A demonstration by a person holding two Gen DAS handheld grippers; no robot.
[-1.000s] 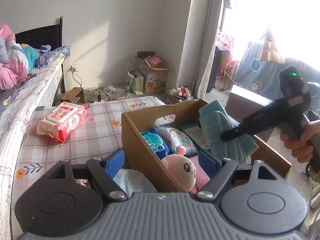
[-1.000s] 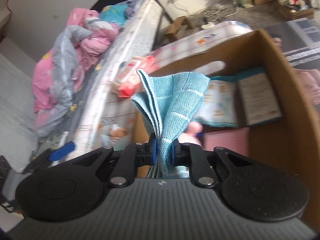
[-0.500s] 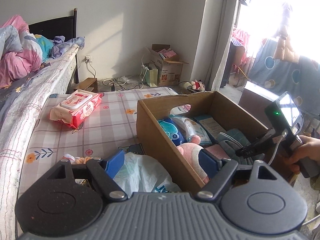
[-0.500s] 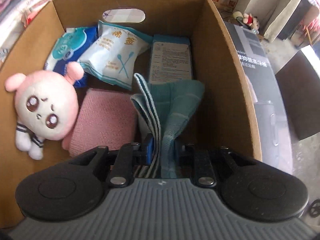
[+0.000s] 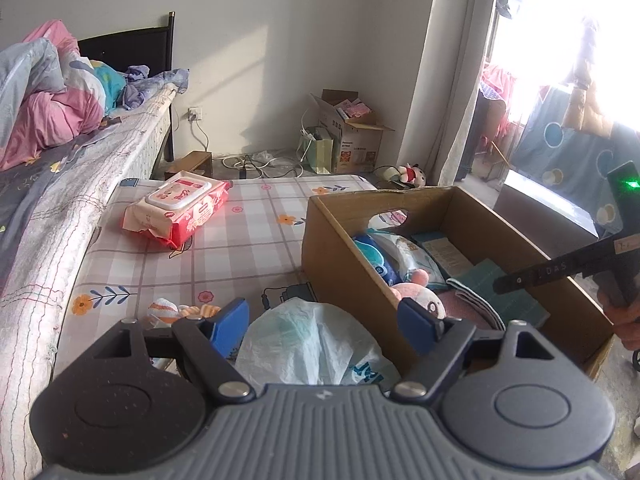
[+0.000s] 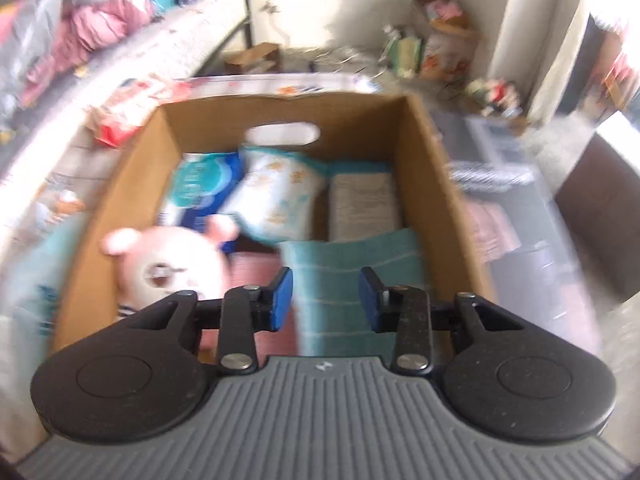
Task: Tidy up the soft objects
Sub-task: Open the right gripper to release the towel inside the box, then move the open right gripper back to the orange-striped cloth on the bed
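Observation:
An open cardboard box (image 5: 344,264) (image 6: 424,168) stands on the checked mat. Inside it are a pink plush (image 5: 420,300) (image 6: 168,264), a pink cloth (image 6: 252,268), several packets and a folded teal cloth (image 5: 508,292) (image 6: 352,264) lying flat at the near right. My right gripper (image 6: 326,300) hovers just above the teal cloth; its jaws stand apart, are closing, and nothing is pressed between them. My left gripper (image 5: 324,320) is open over a white plastic bag (image 5: 308,340) beside the box, with no pad touching it.
A red wipes pack (image 5: 180,208) (image 6: 128,108) lies on the mat at the far left. Small striped fabric pieces (image 5: 176,310) sit near my left finger. A bed with piled bedding (image 5: 44,120) runs along the left. A hand (image 5: 624,320) holds the right gripper.
My right gripper lowered the teal cloth into the box, let go of it and drew back. The left gripper shifted forward, so the white plastic bag now lies between its fingers.

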